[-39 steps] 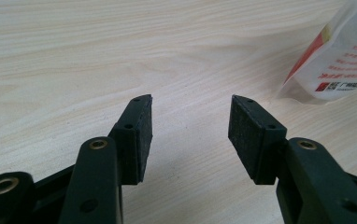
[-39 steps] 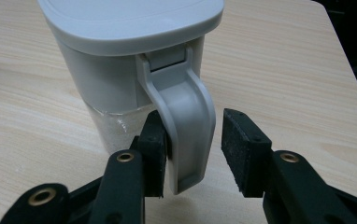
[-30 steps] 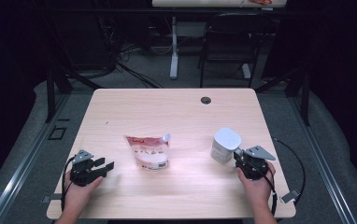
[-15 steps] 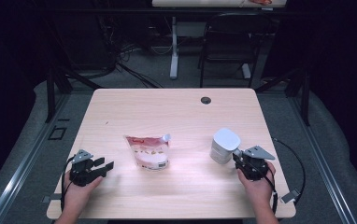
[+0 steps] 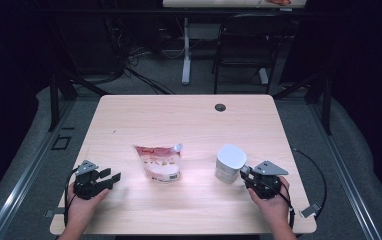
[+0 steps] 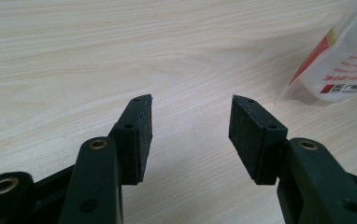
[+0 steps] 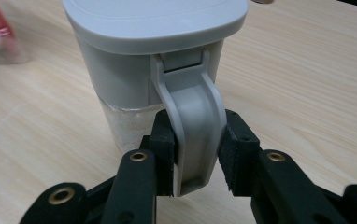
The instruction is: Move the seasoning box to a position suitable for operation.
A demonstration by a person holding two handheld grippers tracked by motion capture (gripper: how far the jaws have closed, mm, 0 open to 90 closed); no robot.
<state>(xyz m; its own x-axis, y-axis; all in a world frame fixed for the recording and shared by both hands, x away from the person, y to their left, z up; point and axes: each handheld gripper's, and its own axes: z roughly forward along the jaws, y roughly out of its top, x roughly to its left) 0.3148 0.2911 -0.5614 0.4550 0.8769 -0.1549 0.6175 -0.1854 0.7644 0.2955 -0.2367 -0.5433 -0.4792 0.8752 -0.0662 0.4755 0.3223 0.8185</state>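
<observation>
A white lidded container with a grey handle stands upright right of the table's middle. My right gripper is shut on that handle, its pads pressed against both sides. White grains show through the clear lower wall of the container. A red and white spouted pouch lies flat in the middle of the table. My left gripper rests near the front left edge, open, with bare wood between its jaws. The pouch's corner lies ahead to its right.
The light wood table has a round cable hole near its far edge. A chair and desk legs stand on the dark floor behind. A cable trails from the right gripper past the table's right edge.
The right gripper and the container have shifted slightly toward the front. The left gripper and the pouch have stayed put.
</observation>
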